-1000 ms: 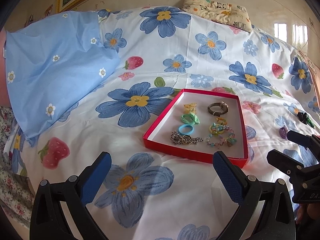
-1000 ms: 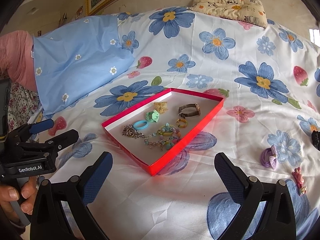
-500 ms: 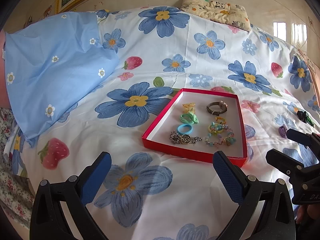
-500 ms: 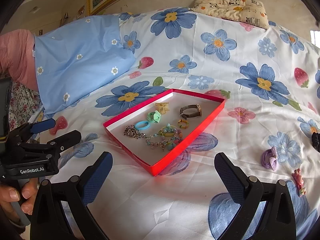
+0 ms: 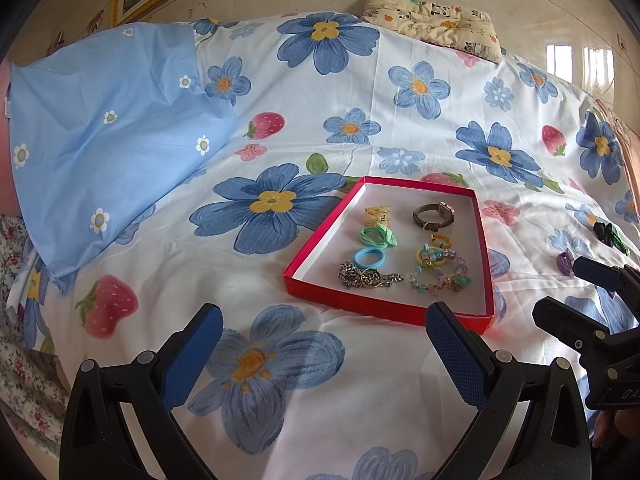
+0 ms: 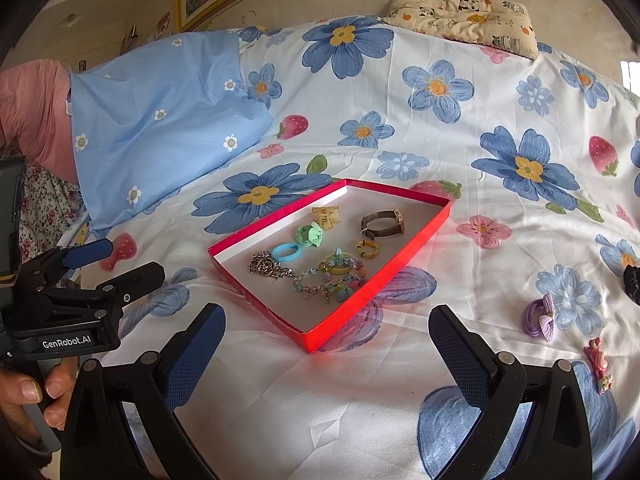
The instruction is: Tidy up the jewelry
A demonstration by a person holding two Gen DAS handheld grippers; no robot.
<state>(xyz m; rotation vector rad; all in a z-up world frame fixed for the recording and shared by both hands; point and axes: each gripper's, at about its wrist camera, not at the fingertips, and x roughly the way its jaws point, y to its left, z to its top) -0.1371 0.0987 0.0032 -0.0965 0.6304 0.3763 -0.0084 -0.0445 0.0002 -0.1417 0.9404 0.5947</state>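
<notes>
A shallow red box [image 5: 384, 308] [image 6: 340, 322] lies on the flowered bedspread with several pieces inside: a watch [image 5: 434, 216] [image 6: 382, 224], a silver chain [image 5: 366, 278] [image 6: 270, 266], a beaded bracelet [image 5: 440, 276] [image 6: 332, 284], a blue ring [image 5: 369, 258] [image 6: 287, 252] and a green hair tie [image 5: 378, 237] [image 6: 310, 235]. Loose on the bed to the right lie a purple hair tie [image 6: 540, 318] [image 5: 565, 262], a pink clip [image 6: 598, 362] and a black piece [image 6: 632, 282] [image 5: 606, 234]. My left gripper [image 5: 324, 352] hovers open in front of the box. My right gripper [image 6: 326, 350] is open too, near the box's front corner.
A light blue pillow [image 5: 108, 132] lies at the left and a small panda-print cushion [image 5: 436, 24] at the far edge by the wall. A hand [image 6: 28, 392] holds the left gripper's handle at the lower left of the right wrist view.
Both views drifted very slightly; the right gripper edged a little closer to the box. Nothing was taken hold of or let go.
</notes>
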